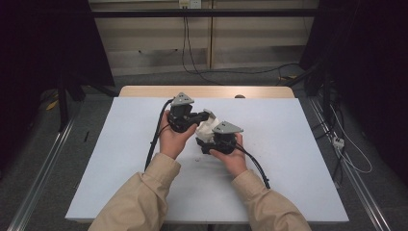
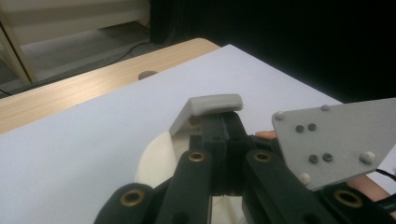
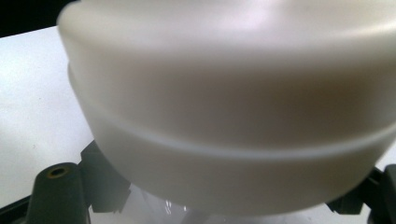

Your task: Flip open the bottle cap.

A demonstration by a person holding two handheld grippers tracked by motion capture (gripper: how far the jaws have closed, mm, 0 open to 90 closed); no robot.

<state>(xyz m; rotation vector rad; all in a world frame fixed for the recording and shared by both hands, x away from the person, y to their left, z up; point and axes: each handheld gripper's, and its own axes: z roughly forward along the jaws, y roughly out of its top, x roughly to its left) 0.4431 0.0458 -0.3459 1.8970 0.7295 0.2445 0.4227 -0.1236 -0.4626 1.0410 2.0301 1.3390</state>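
On the white table, near its middle and a little toward the far edge, the person's two hands meet over one cream-white container.

At the left, the left hand holds the left gripper, its grey three-cornered plate on top and its cable trailing back toward the near edge. The gripper points rightward at the container. In the left gripper view its two black jaws stand pressed together, closed on a grey tab that sticks up from the container's rounded top.

Just right of it, the right hand holds the right gripper, touching the container from the near side. In the right gripper view the container's pale, ribbed wall sits hard against the camera, with black jaw parts showing at either lower corner beneath it; the jaws stand nearly closed, gripping the container low down, though the exact part pinched is hidden.

The wooden strip of the table runs bare along the far edge.
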